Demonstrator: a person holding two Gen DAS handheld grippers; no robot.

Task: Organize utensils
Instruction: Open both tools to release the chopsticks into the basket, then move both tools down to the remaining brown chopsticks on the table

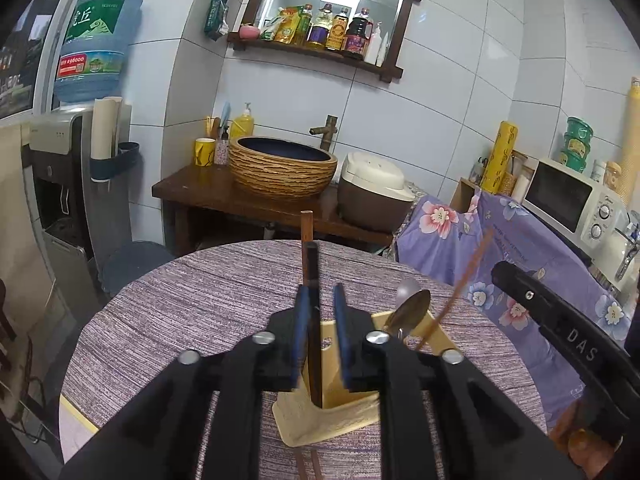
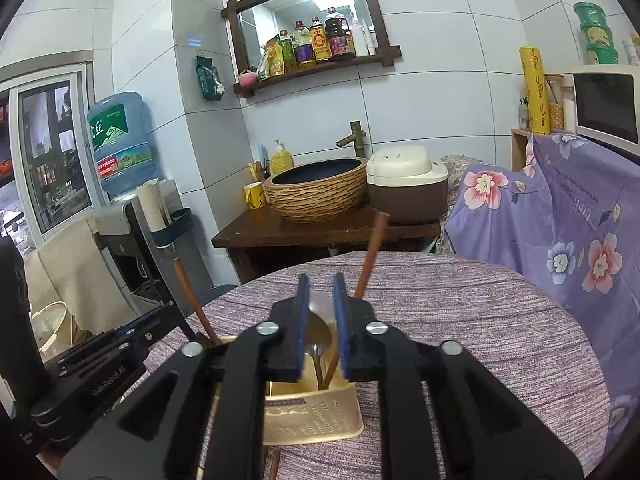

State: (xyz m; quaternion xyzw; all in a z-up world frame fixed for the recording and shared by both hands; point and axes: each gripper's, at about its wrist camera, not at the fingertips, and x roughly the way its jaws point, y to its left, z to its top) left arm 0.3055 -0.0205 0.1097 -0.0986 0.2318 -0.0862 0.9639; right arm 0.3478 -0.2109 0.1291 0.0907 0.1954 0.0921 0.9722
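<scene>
A cream utensil holder (image 1: 332,416) stands on the round purple-clothed table (image 1: 192,300). In the left wrist view my left gripper (image 1: 320,308) is open right above it, and a dark brown chopstick (image 1: 310,280) stands upright between the pads, its tip in the holder. A metal spoon (image 1: 412,304) and a thin brown chopstick (image 1: 460,284) lean in the holder's right side. In the right wrist view my right gripper (image 2: 320,300) is open above the holder (image 2: 312,412), with the spoon (image 2: 318,334) between the pads and chopsticks (image 2: 370,256) leaning out.
More chopsticks (image 1: 308,466) lie on the cloth in front of the holder. Behind the table stand a wooden counter with a basin (image 1: 282,168) and rice cooker (image 1: 374,192). A floral cloth (image 1: 500,248) and microwave (image 1: 576,196) are at right. A water dispenser (image 1: 76,168) is at left.
</scene>
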